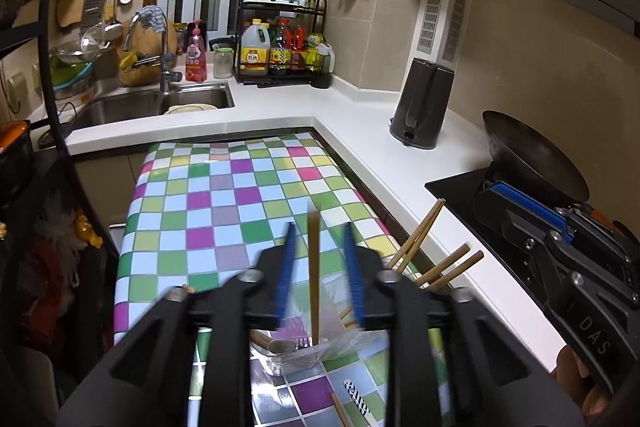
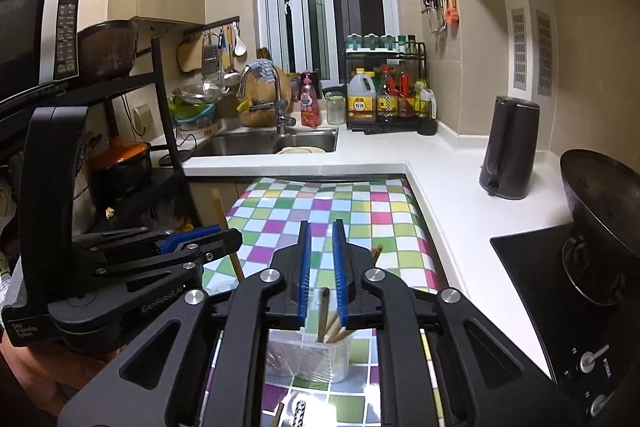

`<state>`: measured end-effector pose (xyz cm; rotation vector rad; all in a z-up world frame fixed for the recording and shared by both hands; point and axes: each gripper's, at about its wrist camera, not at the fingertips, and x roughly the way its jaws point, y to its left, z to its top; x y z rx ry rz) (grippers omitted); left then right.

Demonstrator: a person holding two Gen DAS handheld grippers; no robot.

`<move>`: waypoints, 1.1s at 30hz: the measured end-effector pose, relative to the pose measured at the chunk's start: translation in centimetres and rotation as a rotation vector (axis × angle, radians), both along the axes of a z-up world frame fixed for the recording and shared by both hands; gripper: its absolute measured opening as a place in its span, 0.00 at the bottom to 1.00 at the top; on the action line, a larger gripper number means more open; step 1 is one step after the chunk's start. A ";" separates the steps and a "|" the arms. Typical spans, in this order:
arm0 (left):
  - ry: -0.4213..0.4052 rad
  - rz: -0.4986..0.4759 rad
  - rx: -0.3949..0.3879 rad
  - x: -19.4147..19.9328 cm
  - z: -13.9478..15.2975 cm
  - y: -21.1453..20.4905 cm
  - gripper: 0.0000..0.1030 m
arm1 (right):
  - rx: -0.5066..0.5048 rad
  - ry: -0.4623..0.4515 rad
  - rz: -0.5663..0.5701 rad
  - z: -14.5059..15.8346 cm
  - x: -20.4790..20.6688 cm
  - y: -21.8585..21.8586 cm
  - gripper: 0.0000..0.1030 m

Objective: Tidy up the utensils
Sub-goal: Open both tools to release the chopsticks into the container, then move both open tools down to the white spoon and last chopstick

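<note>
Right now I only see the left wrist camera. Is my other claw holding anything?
Observer: No. The right wrist view shows the right claw with its pads a little apart and nothing between them.
Operator: What's under it?
Observer: The clear cup, seen from above between the claw's arms, with a few chopsticks leaning inside it.
Operator: Is there something far to my left that I can't see?
Observer: Yes, a microwave sits up high at the left edge of that view.
</note>
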<state>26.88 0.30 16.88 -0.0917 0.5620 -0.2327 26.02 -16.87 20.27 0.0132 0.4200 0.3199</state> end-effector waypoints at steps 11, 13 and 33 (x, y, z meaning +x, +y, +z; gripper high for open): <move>-0.116 0.053 -0.008 -7.4 3.5 1.2 0.32 | -0.009 -0.101 -0.033 2.3 -7.3 -1.3 0.20; -0.129 0.061 -0.006 -9.2 3.3 1.1 0.32 | -0.006 -0.117 -0.034 2.4 -9.1 -1.6 0.20; -0.043 0.181 -0.032 -20.7 -6.9 4.0 0.16 | 0.059 0.092 -0.037 -9.1 -17.3 -3.1 0.13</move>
